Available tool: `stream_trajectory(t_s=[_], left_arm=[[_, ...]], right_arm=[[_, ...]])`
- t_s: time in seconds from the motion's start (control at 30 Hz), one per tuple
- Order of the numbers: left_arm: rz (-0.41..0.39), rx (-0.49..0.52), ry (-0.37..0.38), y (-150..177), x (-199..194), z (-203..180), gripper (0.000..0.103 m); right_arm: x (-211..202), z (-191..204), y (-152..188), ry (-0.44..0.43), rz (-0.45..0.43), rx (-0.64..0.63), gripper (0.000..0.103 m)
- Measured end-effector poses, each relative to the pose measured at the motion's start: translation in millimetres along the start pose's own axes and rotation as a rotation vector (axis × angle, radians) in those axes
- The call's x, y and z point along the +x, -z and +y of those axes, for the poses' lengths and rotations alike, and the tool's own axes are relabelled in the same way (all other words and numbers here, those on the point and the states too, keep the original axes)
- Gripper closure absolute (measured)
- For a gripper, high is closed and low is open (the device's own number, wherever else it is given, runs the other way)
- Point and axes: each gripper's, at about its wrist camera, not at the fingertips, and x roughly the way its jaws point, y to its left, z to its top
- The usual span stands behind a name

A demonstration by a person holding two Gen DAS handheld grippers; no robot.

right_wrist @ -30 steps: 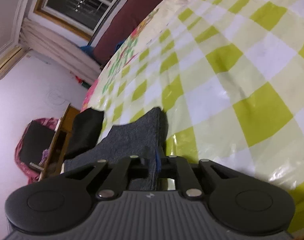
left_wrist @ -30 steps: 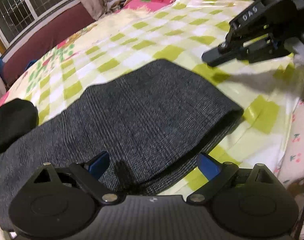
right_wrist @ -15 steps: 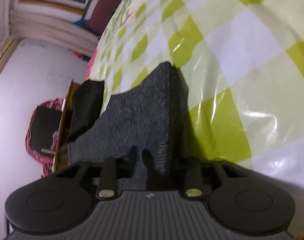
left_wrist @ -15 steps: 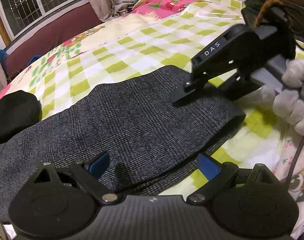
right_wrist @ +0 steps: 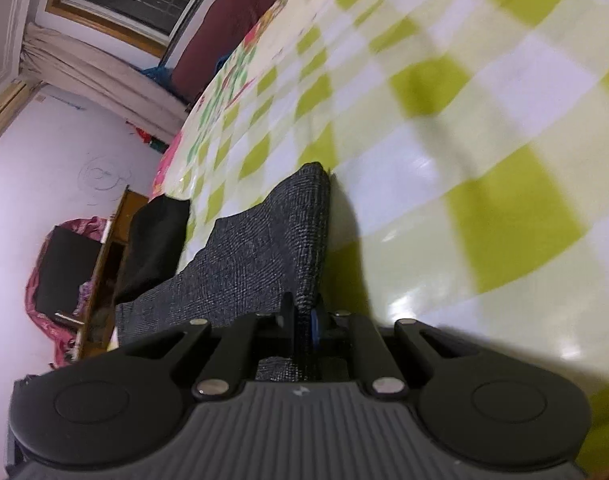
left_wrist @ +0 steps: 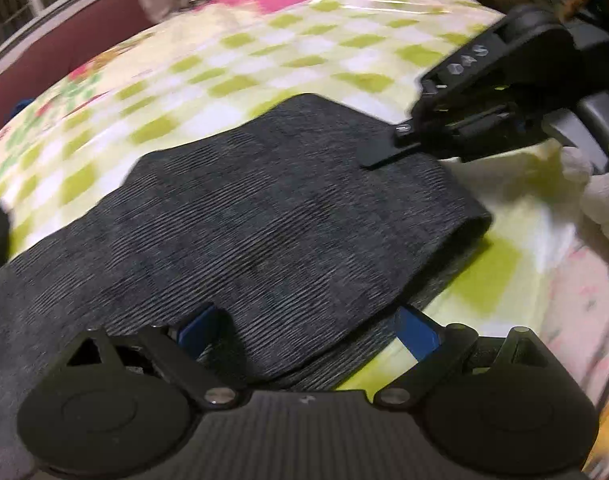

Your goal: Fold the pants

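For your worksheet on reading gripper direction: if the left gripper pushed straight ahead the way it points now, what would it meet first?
Most likely the grey pants: the left gripper, jaws open, points down at the folded cloth spread just beyond its fingertips. Depth is unclear.

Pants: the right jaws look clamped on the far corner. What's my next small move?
Probably close the left gripper: its jaws stand open around the near edge of the pants, while the right gripper already pinches its corner. Then both ends can lift together.
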Motion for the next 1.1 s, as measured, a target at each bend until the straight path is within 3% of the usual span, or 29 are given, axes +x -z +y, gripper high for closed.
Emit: stream_trajectory(t_s=[0.13, 0.27, 0.33, 0.47, 0.63, 0.77, 0.9, 1.1], left_arm=[[-0.036, 0.102, 0.036, -15.1, 3.0, -38.0, 0.0], [-0.08, 0.091, 0.054, -15.8, -16.8, -38.2, 0.0], [-0.106, 0.082, 0.006, -11.5, -30.6, -25.2, 0.0], [-0.147, 0.023, -0.125, 3.5, -55.0, 18.3, 0.0], [-0.144, -0.106, -0.263, 22.6, -51.6, 65.9, 0.0], [-0.086, -0.164, -0.287, 41.9, -24.9, 80.4, 0.0], [-0.141, -0.174, -0.293, 48.5, -26.3, 77.9, 0.0], [-0.293, -0.213, -0.354, 40.2, -49.2, 81.7, 0.0]], right_arm=[[-26.2, -6.8, -7.3, 0.026, -0.02, -0.01, 0.095], [-34.0, -2.7, -5.2, 0.036, -0.019, -0.04, 0.089], [-27.8, -2.2, -2.9, 0.032, -0.021, -0.023, 0.086], [-13.5, -1.5, 0.8, 0.012, -0.028, 0.029, 0.059], [-12.0, 7.0, 8.2, 0.033, -0.074, 0.034, 0.054], [-8.3, -0.1, 13.2, 0.073, -0.095, 0.069, 0.053], [-14.8, -0.1, 18.5, 0.052, -0.124, 0.139, 0.051], [-13.7, 2.7, 20.5, 0.069, -0.133, 0.122, 0.046]])
